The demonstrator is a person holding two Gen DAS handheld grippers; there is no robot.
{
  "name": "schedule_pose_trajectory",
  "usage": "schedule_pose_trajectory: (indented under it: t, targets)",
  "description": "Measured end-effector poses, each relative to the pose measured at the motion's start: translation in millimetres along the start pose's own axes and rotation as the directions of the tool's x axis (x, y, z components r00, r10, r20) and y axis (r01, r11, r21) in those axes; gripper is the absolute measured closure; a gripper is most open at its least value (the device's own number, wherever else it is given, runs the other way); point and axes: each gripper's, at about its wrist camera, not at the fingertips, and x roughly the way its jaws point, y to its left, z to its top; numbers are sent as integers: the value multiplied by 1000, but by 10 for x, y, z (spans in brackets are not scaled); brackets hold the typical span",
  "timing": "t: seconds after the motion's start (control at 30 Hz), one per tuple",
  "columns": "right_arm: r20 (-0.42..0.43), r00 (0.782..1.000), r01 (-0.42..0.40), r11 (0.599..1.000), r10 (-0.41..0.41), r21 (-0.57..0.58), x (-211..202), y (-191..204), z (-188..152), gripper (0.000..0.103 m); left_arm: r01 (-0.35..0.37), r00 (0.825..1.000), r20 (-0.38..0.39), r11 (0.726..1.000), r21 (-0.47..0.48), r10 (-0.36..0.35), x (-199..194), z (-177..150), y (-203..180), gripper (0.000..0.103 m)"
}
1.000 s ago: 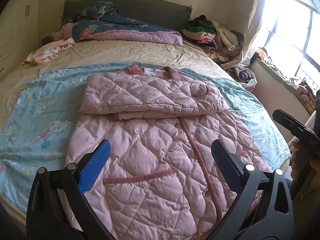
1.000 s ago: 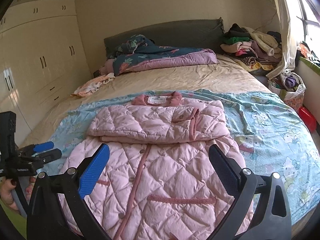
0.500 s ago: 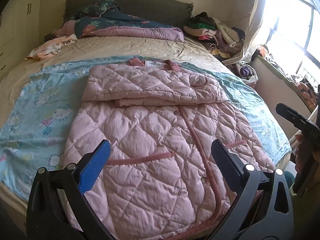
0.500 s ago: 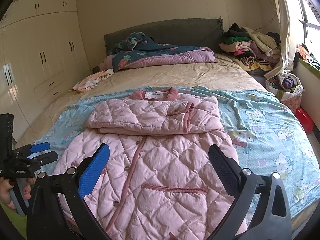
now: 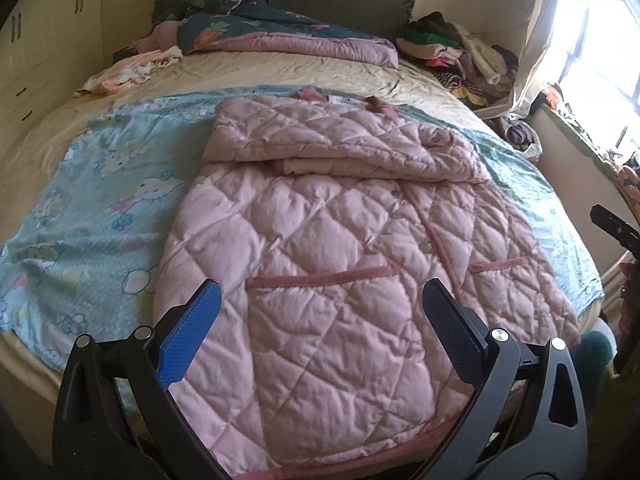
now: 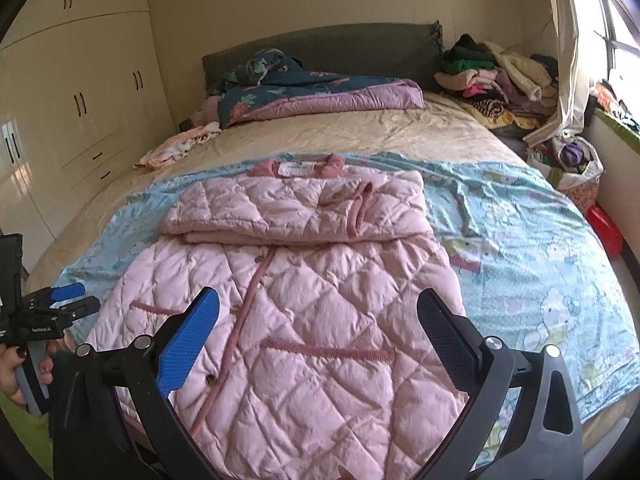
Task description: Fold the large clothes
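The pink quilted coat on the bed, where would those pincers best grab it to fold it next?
Probably the hem corners of the pink quilted coat, coming from the foot of the bed: sleeves already lie folded across the chest, and the hem is nearest both open grippers, left gripper and right gripper.

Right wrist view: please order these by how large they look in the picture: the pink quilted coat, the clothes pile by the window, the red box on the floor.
1. pink quilted coat, largest, though nearest the camera.
2. clothes pile, far off, so its true size is unsure.
3. red box, smallest, partly hidden by the bed.
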Motion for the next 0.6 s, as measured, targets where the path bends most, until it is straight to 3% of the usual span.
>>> schedule_pose_trajectory:
  t: [0.6]
  targets:
    - [-85,992,102,994,-98,44,77,-453,-370,4,-103,992,-78,994,-30,101,135,-405,457,8]
